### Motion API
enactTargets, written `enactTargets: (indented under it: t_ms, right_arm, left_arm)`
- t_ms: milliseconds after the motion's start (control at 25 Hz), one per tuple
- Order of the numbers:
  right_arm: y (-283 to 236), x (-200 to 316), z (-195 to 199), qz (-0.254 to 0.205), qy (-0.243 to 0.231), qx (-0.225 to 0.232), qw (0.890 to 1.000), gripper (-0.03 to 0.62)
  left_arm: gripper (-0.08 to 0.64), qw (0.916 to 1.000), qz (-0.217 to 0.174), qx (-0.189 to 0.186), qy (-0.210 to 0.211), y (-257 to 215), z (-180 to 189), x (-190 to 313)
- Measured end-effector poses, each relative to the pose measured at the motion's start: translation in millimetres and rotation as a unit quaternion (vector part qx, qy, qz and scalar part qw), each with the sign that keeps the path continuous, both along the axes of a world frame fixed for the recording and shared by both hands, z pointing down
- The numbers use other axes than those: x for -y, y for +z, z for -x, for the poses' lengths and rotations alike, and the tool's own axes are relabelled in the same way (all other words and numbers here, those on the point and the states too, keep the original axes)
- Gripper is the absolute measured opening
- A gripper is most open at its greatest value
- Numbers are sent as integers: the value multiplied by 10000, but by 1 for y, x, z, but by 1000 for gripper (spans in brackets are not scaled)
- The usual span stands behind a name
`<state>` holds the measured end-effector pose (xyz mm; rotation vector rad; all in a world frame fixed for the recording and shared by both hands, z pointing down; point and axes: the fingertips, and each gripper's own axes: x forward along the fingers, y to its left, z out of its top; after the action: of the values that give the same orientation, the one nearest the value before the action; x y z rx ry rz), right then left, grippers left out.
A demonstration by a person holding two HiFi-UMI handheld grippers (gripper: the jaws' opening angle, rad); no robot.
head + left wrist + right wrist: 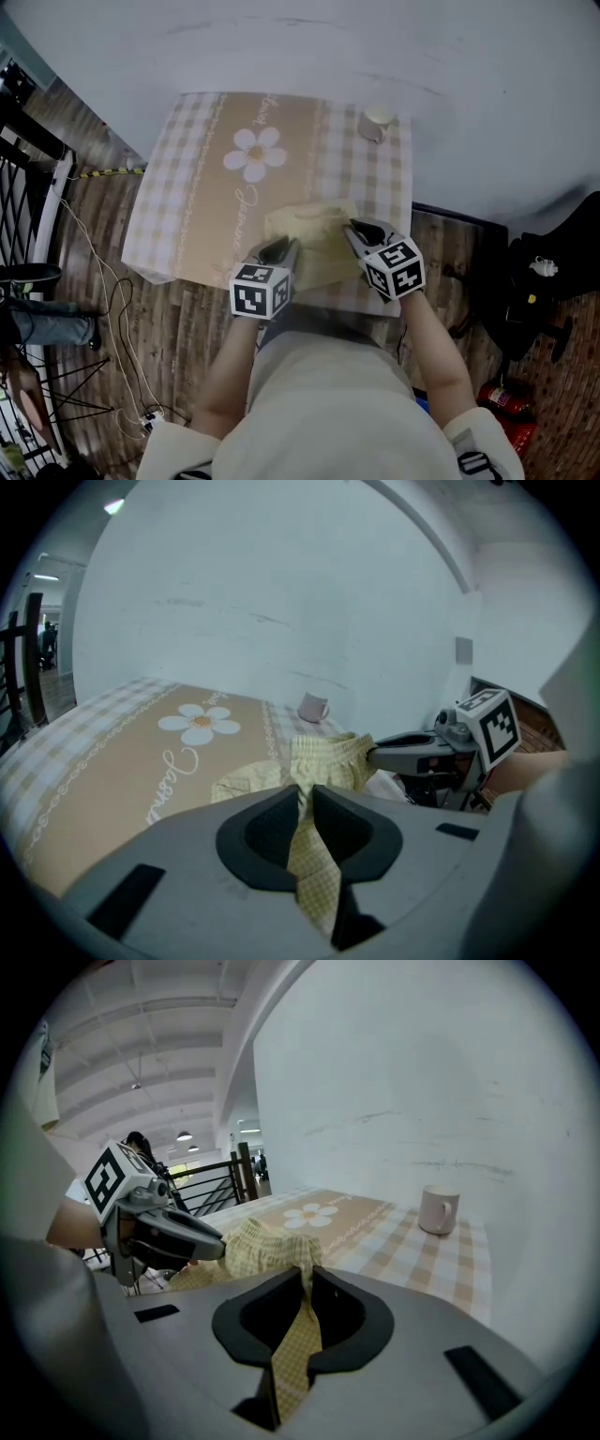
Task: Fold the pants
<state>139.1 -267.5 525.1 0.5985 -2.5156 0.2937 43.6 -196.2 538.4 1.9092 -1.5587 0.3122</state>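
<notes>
Pale yellow checked pants (309,230) lie bunched at the near right part of the table (187,187). My left gripper (281,249) is shut on a fold of the pants (323,761), and the cloth runs down between its jaws. My right gripper (356,231) is shut on another part of the same fabric (272,1241), with a strip hanging through its jaws. The two grippers sit side by side over the table's near edge, the pants stretched between them. In the left gripper view the right gripper (375,752) shows at the right; in the right gripper view the left gripper (220,1249) shows at the left.
The table wears a beige checked cloth with a white daisy print (255,154). A pale mug (378,122) stands at the far right corner, by the white wall. Dark chairs (23,141) and cables (103,291) are on the wooden floor to the left.
</notes>
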Motion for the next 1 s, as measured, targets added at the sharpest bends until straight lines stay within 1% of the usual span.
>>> enactTargets:
  t_ms: [240, 360, 560, 640, 760, 840, 1000]
  right_arm:
    - [21, -22, -18, 295, 210, 68, 9993, 31]
    - [30, -30, -26, 489, 336, 117, 9982, 31]
    - [37, -46, -35, 590, 433, 84, 9973, 31]
    - [40, -55, -40, 637, 428, 45, 9970, 31]
    - [44, -68, -47, 675, 475, -21, 9966, 31]
    - [45, -74, -53, 710, 563, 14, 9959, 31]
    - [41, -81, -61, 787, 799, 179, 9935, 31]
  left_arm:
    - [46, 9988, 253, 390, 169, 17, -13, -25]
    - [46, 9982, 323, 473, 186, 22, -16, -34]
    - [46, 9975, 367, 568, 181, 24, -18, -47]
    - [46, 9977, 367, 539, 183, 24, -18, -52]
    - [46, 9987, 344, 344, 176, 22, -18, -63]
    - [46, 9991, 320, 246, 150, 20, -17, -70]
    - [46, 9994, 278, 188, 77, 17, -12, -80]
